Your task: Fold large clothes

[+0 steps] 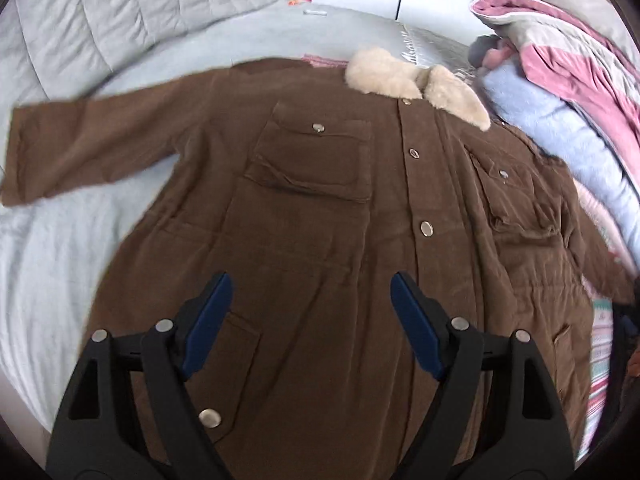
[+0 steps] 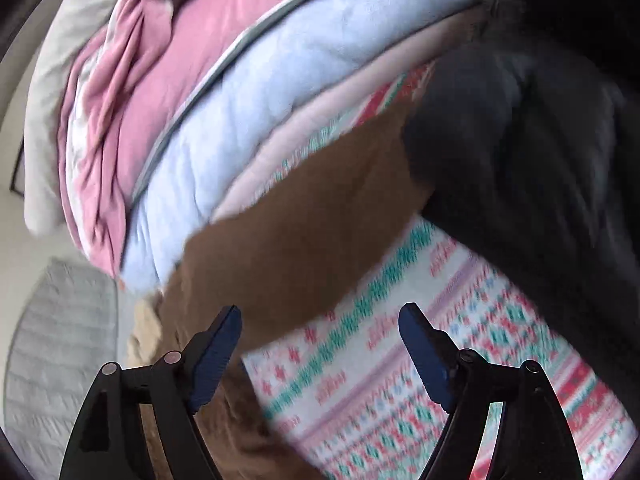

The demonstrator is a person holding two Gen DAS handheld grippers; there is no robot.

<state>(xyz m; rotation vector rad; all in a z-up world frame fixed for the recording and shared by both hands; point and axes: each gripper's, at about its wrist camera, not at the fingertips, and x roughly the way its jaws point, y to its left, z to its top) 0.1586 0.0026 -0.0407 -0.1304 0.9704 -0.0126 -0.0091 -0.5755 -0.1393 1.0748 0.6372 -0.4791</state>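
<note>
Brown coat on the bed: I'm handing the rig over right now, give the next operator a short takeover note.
Left gripper: open, empty, above the lower front of the brown coat.
Right gripper: open, empty, over the patterned blanket beside the coat's right sleeve.
Coat: spread flat, front up and snapped shut, on the grey bed cover, fleece collar at the far end, left sleeve stretched out sideways. A pile of bedding crowds its right side.
Done: coat laid out.
Left: all folds; neither sleeve is folded in yet. Probably start with the sleeves.
</note>
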